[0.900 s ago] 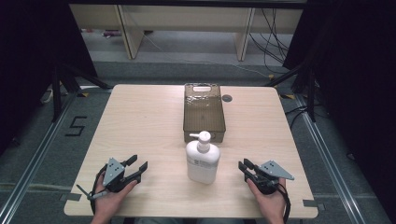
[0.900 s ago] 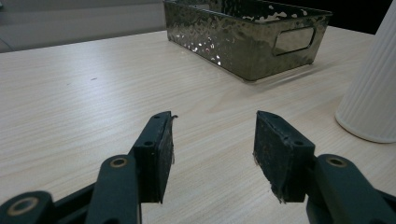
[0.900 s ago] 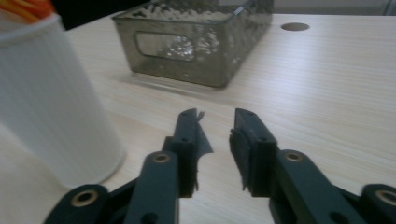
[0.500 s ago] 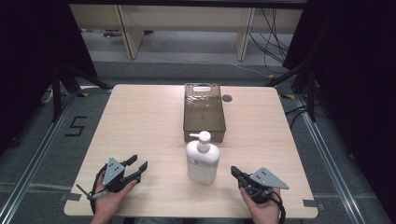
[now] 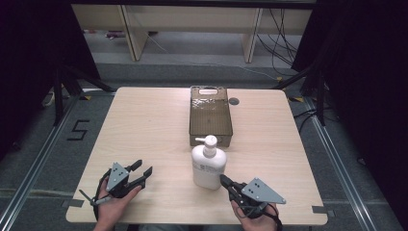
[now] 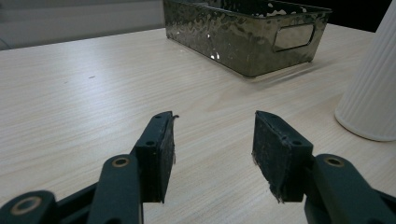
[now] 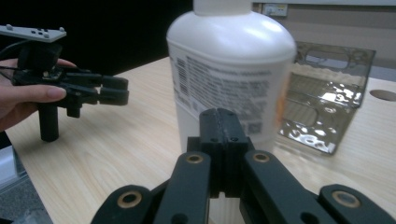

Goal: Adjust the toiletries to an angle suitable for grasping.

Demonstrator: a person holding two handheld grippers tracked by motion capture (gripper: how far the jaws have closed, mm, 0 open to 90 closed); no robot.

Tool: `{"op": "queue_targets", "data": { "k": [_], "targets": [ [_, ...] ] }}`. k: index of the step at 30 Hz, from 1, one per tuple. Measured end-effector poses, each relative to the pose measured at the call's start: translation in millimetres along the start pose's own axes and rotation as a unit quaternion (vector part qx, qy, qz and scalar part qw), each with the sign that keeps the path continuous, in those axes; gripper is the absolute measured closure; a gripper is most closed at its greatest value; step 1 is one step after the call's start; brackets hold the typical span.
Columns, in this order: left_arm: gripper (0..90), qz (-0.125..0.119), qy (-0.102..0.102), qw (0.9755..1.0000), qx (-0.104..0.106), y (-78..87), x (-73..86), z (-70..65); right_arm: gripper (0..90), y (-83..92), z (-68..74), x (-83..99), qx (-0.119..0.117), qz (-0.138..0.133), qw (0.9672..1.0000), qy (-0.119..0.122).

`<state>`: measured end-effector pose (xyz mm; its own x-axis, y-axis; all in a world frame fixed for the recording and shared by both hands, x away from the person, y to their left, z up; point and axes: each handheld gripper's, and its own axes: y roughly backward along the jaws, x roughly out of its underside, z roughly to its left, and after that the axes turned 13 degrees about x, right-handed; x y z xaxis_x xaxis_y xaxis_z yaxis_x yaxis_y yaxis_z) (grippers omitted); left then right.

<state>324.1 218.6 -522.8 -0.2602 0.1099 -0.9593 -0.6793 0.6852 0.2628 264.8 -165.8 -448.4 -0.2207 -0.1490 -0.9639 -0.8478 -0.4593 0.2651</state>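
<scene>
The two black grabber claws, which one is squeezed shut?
The right gripper, beside the white plastic pump bottle, is shut: its jaws press flat together in the right gripper view. The left gripper differs: its jaws stand wide apart over the bare wooden table.

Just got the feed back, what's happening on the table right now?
Nothing is held. A person has a gripper in each hand at the near edge. The right gripper, jaws shut, points at the base of the upright white pump bottle. The left gripper hovers open, off to the bottle's side. Behind the bottle sits a dark translucent bin, apparently empty.
</scene>
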Motion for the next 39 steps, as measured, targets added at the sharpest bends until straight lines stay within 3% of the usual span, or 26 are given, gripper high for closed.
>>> {"op": "queue_targets", "data": {
  "k": [12,15,19,20,26,28,29,31,33,34,37,38,39],
  "targets": [
    [47.9,-0.002,-0.002,1.0000,0.003,-0.6,0.1,0.0,90.0,-12.7,9.1,-3.7,-0.006,0.006,0.9997,-0.021],
    [47.9,-0.001,0.000,1.0000,0.003,-0.4,0.0,0.1,90.0,-15.3,4.8,-4.9,0.014,0.001,0.9999,-0.009],
    [47.9,0.001,-0.002,1.0000,0.004,-0.7,0.0,0.2,90.0,-17.6,2.7,-4.4,0.017,0.005,0.9997,-0.019],
    [47.9,0.001,-0.002,1.0000,0.004,-0.7,0.0,0.2,90.0,-18.7,0.4,-4.8,0.027,-0.002,0.9996,-0.009],
    [47.9,0.001,-0.003,1.0000,0.004,-0.5,0.0,0.2,90.0,-23.5,-5.5,-6.6,0.037,0.003,0.9989,-0.028],
    [47.9,0.002,-0.003,1.0000,0.004,-0.6,0.0,0.2,90.0,-22.4,-7.3,-7.6,0.046,0.009,0.9986,-0.022],
    [47.9,0.002,-0.004,1.0000,0.004,-0.6,0.0,0.0,90.0,-24.2,-7.6,-7.9,0.044,0.004,0.9985,-0.032],
    [47.9,0.001,-0.004,1.0000,0.004,-0.6,0.0,0.0,90.0,-23.2,-10.7,-8.3,0.054,0.002,0.9983,-0.022],
    [47.9,0.001,-0.003,1.0000,0.004,-0.6,0.0,0.2,89.9,-22.9,-9.4,-7.9,0.049,0.006,0.9982,-0.034],
    [47.9,0.001,-0.003,1.0000,0.004,-0.7,0.0,0.2,87.7,-21.2,-9.5,-8.0,0.050,0.013,0.9980,-0.036],
    [47.9,0.006,-0.005,1.0000,0.003,-0.1,-0.5,0.2,77.6,-16.0,-9.1,-7.6,0.047,0.002,0.9972,-0.058],
    [47.8,0.006,-0.005,1.0000,0.003,-0.2,-0.5,0.2,69.9,-10.4,-11.6,-7.8,0.056,-0.013,0.9967,-0.058],
    [47.8,0.004,-0.005,1.0000,0.004,-0.7,-0.4,0.2,69.9,-10.4,-11.6,-7.8,0.056,-0.013,0.9967,-0.058]
  ]
}}
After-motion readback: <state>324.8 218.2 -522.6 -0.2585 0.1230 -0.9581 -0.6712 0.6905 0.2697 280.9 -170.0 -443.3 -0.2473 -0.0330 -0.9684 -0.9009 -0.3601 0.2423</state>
